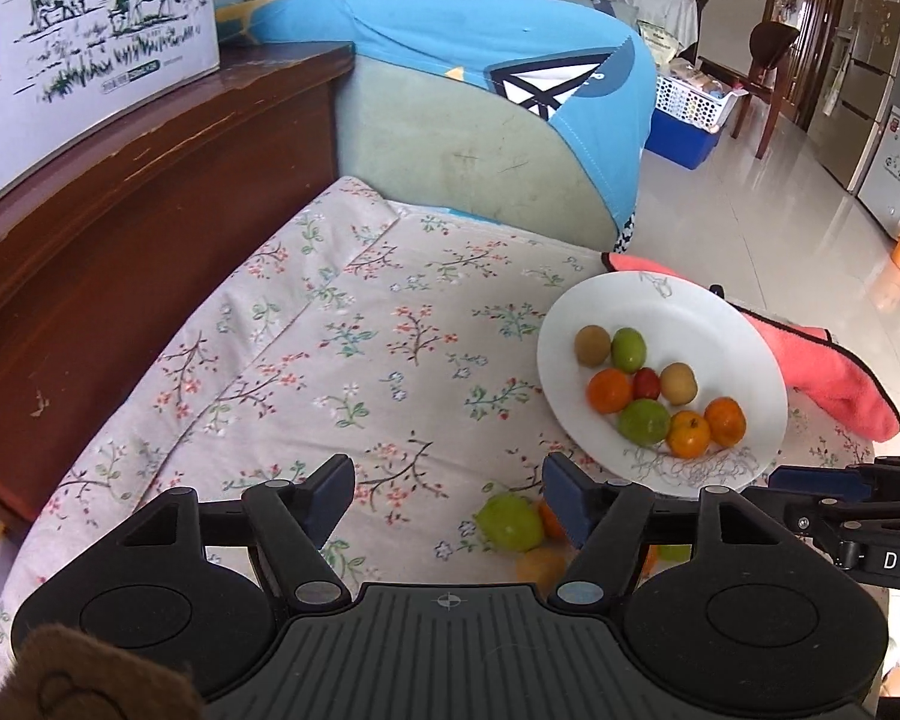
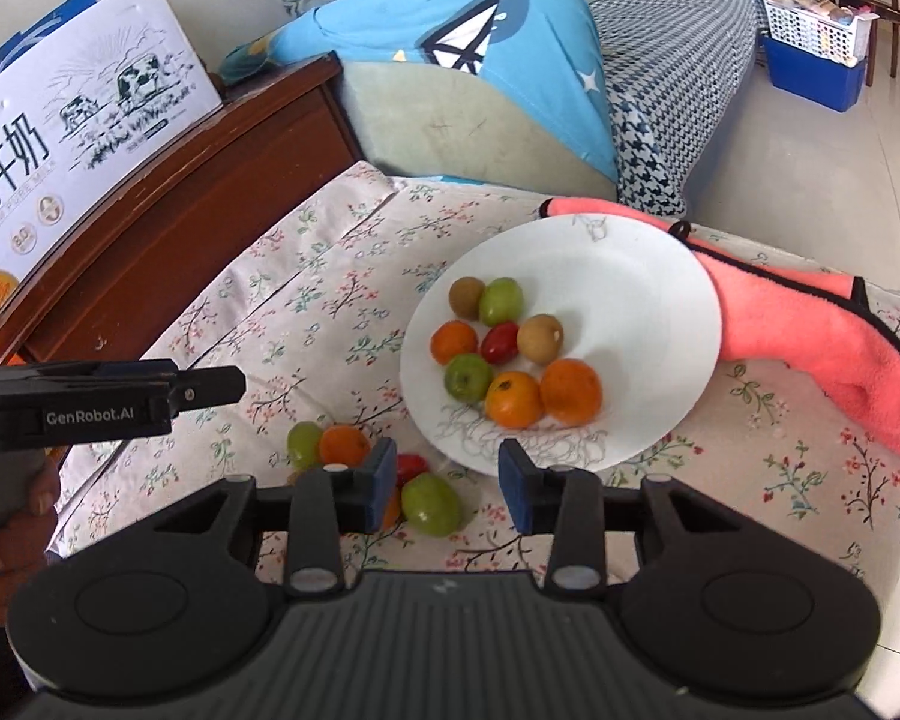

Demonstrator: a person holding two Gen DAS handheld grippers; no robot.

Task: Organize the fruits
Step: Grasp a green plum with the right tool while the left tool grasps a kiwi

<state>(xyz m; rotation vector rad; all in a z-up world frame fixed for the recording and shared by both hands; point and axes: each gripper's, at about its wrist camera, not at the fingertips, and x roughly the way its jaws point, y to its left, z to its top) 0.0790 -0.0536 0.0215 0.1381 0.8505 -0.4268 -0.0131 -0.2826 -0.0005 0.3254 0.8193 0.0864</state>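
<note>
A white plate (image 1: 720, 330) (image 2: 630, 300) rests on the floral cloth (image 1: 342, 360) and carries several small fruits: oranges, green ones, brown ones and a red one. More fruit lies loose on the cloth beside the plate's near-left rim. My left gripper (image 1: 450, 495) is open with nothing between its fingers; a green fruit (image 1: 509, 522) lies on the cloth just below its right finger. My right gripper (image 2: 448, 483) is open above a loose green fruit (image 2: 431, 504) and a red one (image 2: 411, 465), its pads not pressing either. Further left lie a loose orange (image 2: 343, 445) and another green fruit (image 2: 305, 443). The left gripper (image 2: 228, 385) shows side-on at the left.
A pink towel (image 1: 834, 372) (image 2: 810, 330) lies partly under the plate's far-right side. A dark wooden cabinet (image 1: 150, 210) with a milk carton box (image 1: 90, 30) stands along the left. A sofa with blue fabric (image 1: 480, 42) is behind. A hand (image 2: 6, 540) holds the left gripper.
</note>
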